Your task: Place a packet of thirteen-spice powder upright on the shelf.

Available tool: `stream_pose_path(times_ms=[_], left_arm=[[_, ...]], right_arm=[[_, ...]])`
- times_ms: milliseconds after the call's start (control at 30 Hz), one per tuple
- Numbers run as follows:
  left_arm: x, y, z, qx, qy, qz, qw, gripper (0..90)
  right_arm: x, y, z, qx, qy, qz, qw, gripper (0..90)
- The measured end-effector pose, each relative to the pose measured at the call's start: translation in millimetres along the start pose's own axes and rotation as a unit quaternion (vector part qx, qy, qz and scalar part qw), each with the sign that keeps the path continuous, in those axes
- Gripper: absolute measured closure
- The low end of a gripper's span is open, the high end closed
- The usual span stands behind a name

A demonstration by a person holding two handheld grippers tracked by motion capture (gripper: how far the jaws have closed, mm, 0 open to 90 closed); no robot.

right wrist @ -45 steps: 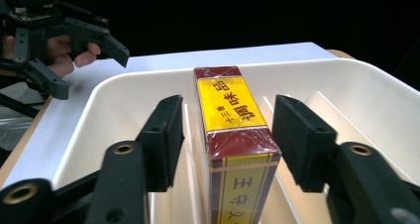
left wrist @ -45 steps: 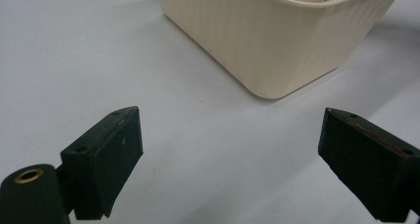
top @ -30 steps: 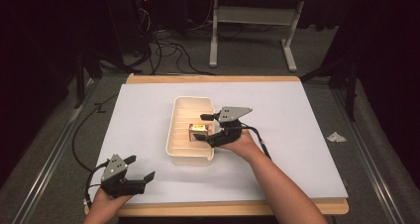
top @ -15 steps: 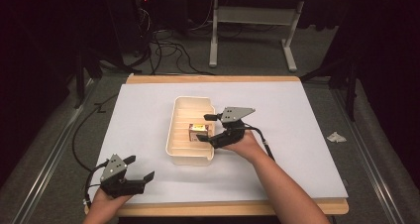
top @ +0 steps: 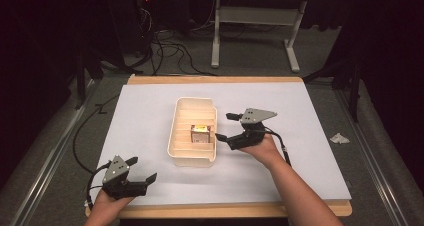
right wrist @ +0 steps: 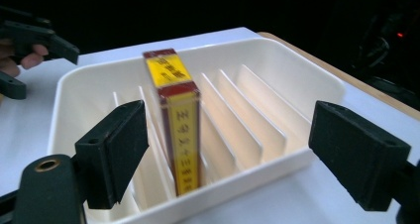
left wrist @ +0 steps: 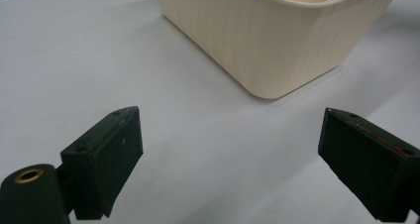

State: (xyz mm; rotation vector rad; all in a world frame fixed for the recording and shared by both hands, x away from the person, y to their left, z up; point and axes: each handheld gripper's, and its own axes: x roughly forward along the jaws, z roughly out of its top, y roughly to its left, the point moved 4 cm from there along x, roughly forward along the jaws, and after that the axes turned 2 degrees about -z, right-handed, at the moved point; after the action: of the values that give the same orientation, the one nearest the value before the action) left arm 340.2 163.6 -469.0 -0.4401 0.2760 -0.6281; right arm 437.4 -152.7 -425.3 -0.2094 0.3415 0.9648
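Sitting at mid-table [top: 300, 116], near the front: slotted tray [top: 179, 141]. Standing upright in one of its nearer slots, toward the right wall: box [top: 200, 134]. Hovering just right of the tray, apart from it: right gripper [top: 224, 126]. Resting well left and nearer, by the table's front edge: left gripper [top: 141, 169].

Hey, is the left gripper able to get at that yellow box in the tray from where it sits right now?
Probably not directly. The left gripper, jaws open, sits low on the table, and the tray's near wall stands between it and the yellow box. Lifting over the rim should clear the way.
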Motion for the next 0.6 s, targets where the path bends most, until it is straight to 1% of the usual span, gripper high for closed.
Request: stream_pose_path(times_ms=[67, 133, 167, 200, 233, 267, 333, 433, 467, 500, 533, 567, 600], left_arm=[[-0.1, 0.3, 0.1, 0.000, 0.000, 0.000, 1.0000, 10.7], [-0.1, 0.5, 0.1, 0.000, 0.000, 0.000, 1.0000, 10.7], [-0.1, 0.4, 0.4, -0.001, 0.000, 0.000, 1.0000, 10.7], [-0.2, 0.5, 0.4, 0.001, 0.001, 0.001, 1.0000, 10.7], [-0.2, 0.5, 0.4, 0.001, 0.001, 0.001, 1.0000, 10.7], [-0.1, 0.4, 0.3, 0.001, 0.000, 0.001, 1.0000, 10.7], [-0.1, 0.5, 0.4, 0.000, 0.000, 0.001, 1.0000, 10.7], [0.5, 0.6, 0.4, -0.002, -0.001, 0.002, 1.0000, 10.7], [0.7, 1.1, 0.3, 0.000, -0.001, 0.003, 1.0000, 10.7], [1.0, 1.2, 0.3, 0.001, 0.000, 0.003, 1.0000, 10.7], [1.3, 1.0, 0.4, 0.000, -0.001, 0.003, 1.0000, 10.7], [1.3, 1.0, 0.4, 0.000, -0.001, 0.003, 1.0000, 10.7], [2.2, 0.3, 0.1, 0.000, 0.000, 0.002, 1.0000, 10.7]], right_arm=[[-7.7, -4.2, -3.9, 0.006, 0.004, -0.019, 0.9998, 15.5], [-10.4, -5.6, -5.3, 0.009, 0.007, -0.023, 0.9997, 15.5], [-17.4, -9.1, -9.4, 0.012, 0.010, -0.034, 0.9993, 15.5], [-21.0, -10.5, -11.6, 0.016, 0.012, -0.039, 0.9990, 15.5], [-21.0, -10.5, -11.6, 0.016, 0.012, -0.039, 0.9990, 15.5], [-28.8, -12.9, -15.7, 0.024, 0.014, -0.050, 0.9984, 15.5], [-37.1, -14.6, -19.9, 0.029, 0.018, -0.058, 0.9977, 15.0], [-52.8, -15.8, -27.1, 0.034, 0.022, -0.080, 0.9960, 15.0], [-58.4, -16.0, -29.8, 0.033, 0.023, -0.087, 0.9954, 14.9], [-64.1, -15.4, -32.5, 0.035, 0.029, -0.094, 0.9946, 14.8], [-70.3, -15.1, -35.2, 0.032, 0.028, -0.103, 0.9938, 14.8], [-70.3, -15.1, -35.2, 0.032, 0.028, -0.103, 0.9938, 14.8], [-84.8, -14.1, -41.6, 0.034, 0.028, -0.118, 0.9920, 14.7]])
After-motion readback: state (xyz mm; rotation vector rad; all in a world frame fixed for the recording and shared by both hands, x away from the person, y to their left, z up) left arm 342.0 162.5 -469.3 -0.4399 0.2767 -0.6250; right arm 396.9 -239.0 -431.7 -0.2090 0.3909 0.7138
